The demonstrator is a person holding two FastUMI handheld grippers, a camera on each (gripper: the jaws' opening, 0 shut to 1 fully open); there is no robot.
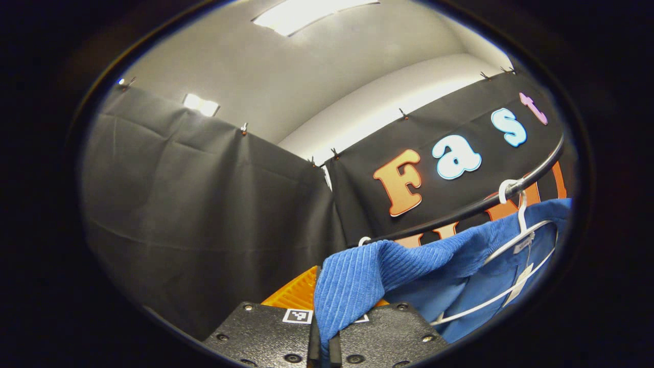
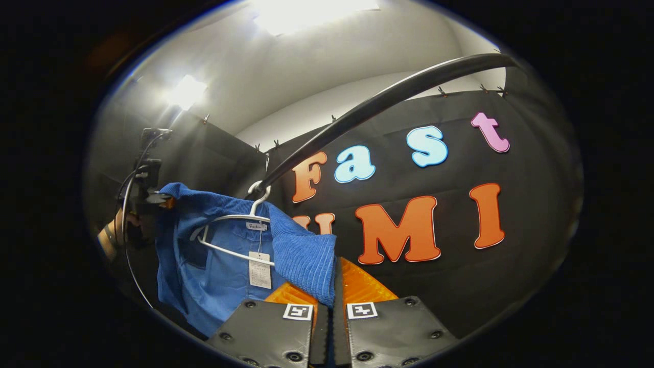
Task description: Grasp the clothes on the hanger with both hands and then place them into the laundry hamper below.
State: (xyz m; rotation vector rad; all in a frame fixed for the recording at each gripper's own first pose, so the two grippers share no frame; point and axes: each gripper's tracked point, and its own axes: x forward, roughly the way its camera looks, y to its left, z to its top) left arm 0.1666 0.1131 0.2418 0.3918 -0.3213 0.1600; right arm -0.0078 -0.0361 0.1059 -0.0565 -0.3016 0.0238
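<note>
A blue ribbed garment (image 1: 388, 271) hangs on a white hanger (image 1: 516, 255) whose hook sits over a dark rail (image 1: 480, 204). In the left gripper view my left gripper (image 1: 324, 327) is shut on one shoulder of the cloth, which drapes down between the fingers. In the right gripper view the same garment (image 2: 219, 266) hangs from its hanger (image 2: 230, 240) on the rail (image 2: 368, 112). My right gripper (image 2: 333, 301) is shut on the other shoulder of the cloth. Farther off at the left of that view, the left gripper (image 2: 153, 194) and the hand (image 2: 115, 230) holding it pinch the far shoulder.
Black cloth walls (image 1: 204, 204) close the booth on two sides. A paper tag (image 2: 259, 270) dangles from the garment's collar. The rail curves overhead, close above both grippers. Ceiling lights (image 1: 306, 15) shine above.
</note>
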